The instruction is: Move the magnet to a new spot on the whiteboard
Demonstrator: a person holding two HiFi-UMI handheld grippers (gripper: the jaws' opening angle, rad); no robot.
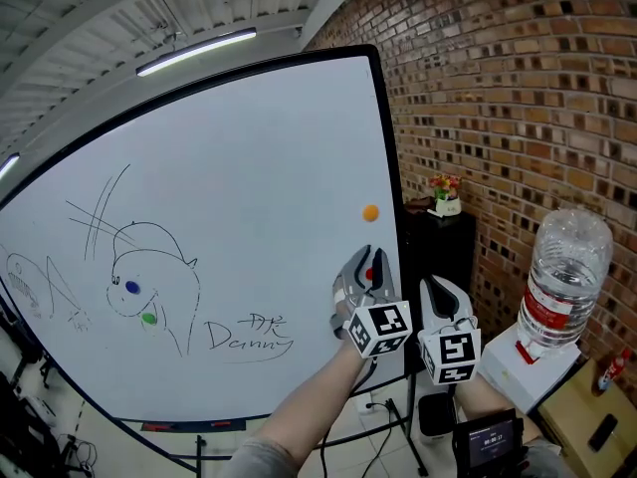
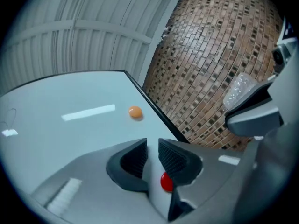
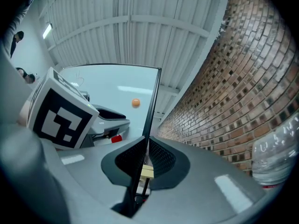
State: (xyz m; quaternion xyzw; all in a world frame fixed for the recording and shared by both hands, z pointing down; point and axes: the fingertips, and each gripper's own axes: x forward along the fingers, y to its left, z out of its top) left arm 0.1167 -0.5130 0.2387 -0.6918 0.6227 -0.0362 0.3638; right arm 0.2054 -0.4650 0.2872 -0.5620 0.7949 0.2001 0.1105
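The whiteboard (image 1: 229, 167) stands upright in front of me. A small red magnet (image 1: 370, 274) sticks to it near its right edge, and an orange magnet (image 1: 370, 212) sits a little above. My left gripper (image 1: 368, 263) is at the board with the red magnet (image 2: 167, 181) between its jaws. The magnet lies against the right jaw, with a strip of board showing between it and the left jaw. The orange magnet (image 2: 135, 112) is beyond the tips of the left gripper (image 2: 153, 154). My right gripper (image 1: 441, 289) hangs just right of the board edge, jaws together on nothing (image 3: 145, 146).
A blue magnet (image 1: 131, 287) and a green magnet (image 1: 149, 318) sit on a pen drawing at the board's left. A brick wall (image 1: 518, 88) runs close on the right. A black cabinet (image 1: 443, 247) bears flowers, and a water bottle (image 1: 563, 277) stands on a white box.
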